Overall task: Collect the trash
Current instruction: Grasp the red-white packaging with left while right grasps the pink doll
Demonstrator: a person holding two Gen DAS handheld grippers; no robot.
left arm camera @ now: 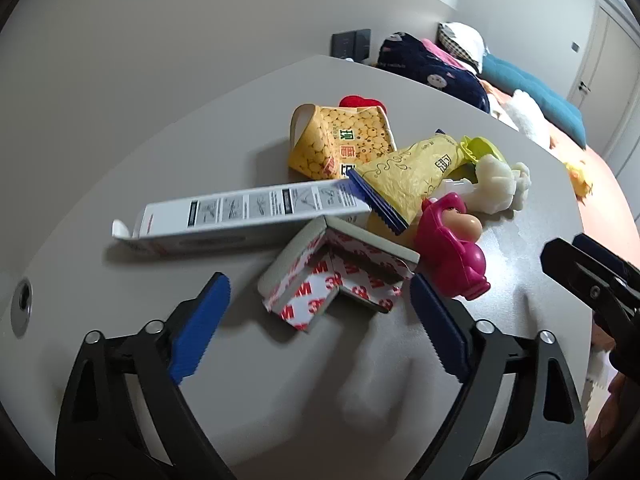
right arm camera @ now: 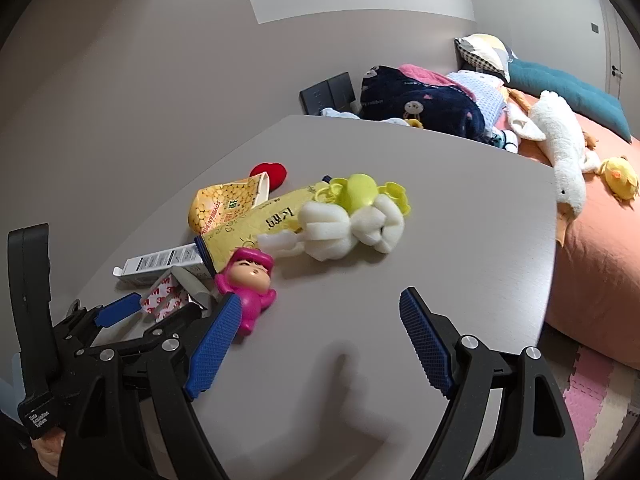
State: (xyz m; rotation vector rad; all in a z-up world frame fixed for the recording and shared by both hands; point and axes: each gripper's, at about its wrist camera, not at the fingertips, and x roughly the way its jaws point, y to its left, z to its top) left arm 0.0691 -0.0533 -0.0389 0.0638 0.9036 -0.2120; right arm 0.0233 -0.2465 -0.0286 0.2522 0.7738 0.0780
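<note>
On the grey table (left arm camera: 120,152), a folded foam corner guard (left arm camera: 336,276) backed with red-and-white 3M tape is lying just ahead of the left gripper (left arm camera: 320,300), whose blue pads are standing wide apart around its near edge, gripping nothing. The right gripper (right arm camera: 320,312) is also gaping empty over bare tabletop. Only its view is showing the white plush goose (right arm camera: 560,152) on the bed, while the left view is showing the tape lettering clearly.
</note>
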